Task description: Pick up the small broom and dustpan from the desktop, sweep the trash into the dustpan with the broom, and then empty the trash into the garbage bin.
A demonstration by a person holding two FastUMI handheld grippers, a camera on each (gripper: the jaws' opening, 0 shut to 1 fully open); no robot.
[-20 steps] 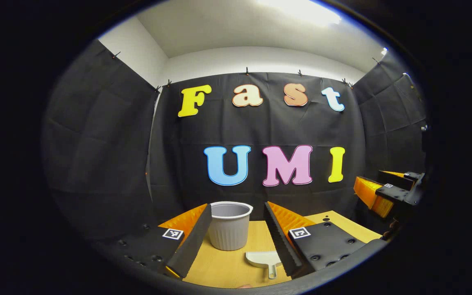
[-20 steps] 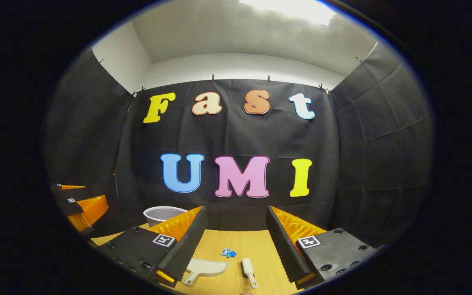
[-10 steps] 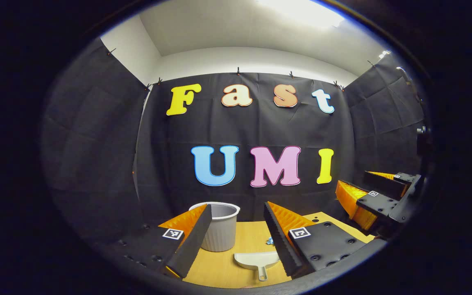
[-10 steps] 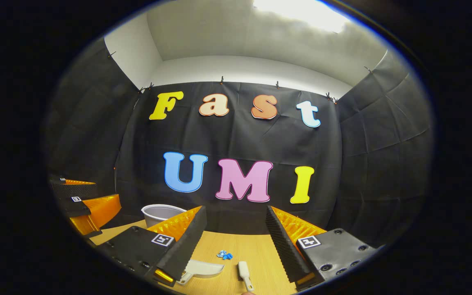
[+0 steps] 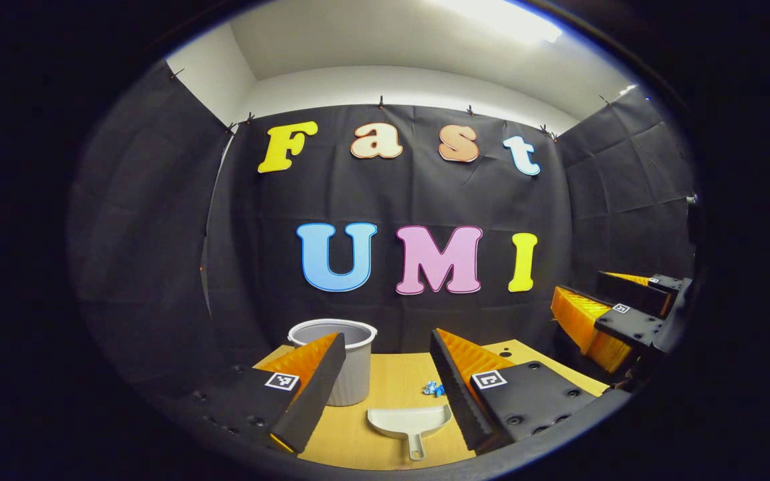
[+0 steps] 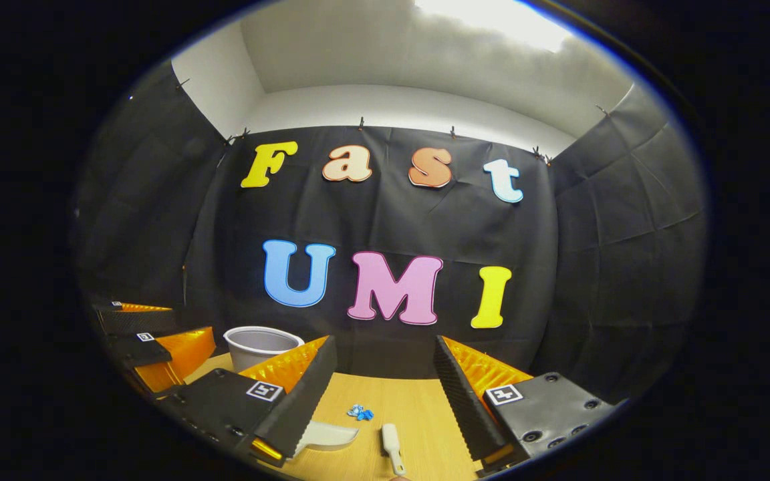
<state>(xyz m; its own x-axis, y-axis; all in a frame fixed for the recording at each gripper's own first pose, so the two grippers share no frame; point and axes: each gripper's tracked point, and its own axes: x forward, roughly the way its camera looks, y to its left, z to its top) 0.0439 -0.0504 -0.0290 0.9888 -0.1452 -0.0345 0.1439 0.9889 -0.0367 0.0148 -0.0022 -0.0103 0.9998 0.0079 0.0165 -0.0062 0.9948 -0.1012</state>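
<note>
In the left gripper view, the left gripper (image 5: 385, 381) sits nearest, its two black ribbed fingers with orange backs spread wide and holding nothing. Just beyond and between them, a small pale-grey plastic dustpan (image 5: 408, 423) lies flat on the light wooden desktop (image 5: 392, 381), its short handle pointing toward the camera and its scoop mouth facing away. A little past the dustpan's right side, close by the right finger, lies a small crumpled blue scrap of trash (image 5: 433, 388). Farther back on the left, partly behind the left finger, stands a pale-grey ribbed plastic garbage bin (image 5: 341, 361), upright and open at the top. At the right edge of this view the right gripper (image 5: 615, 314) hangs above the desktop's far corner.

In the right gripper view, the right gripper (image 6: 385, 394) also has its jaws wide apart with nothing between them. Nearest, between the fingers, a small white-handled broom (image 6: 392, 446) lies on the desktop (image 6: 418, 407); its brush end is cut off by the view's lower edge. The dustpan (image 6: 325, 435) rests just left of it, partly hidden by the left finger. The trash (image 6: 359, 413) lies a little beyond both. Farther left stand the garbage bin (image 6: 258, 342) and the left gripper (image 6: 151, 334).
</note>
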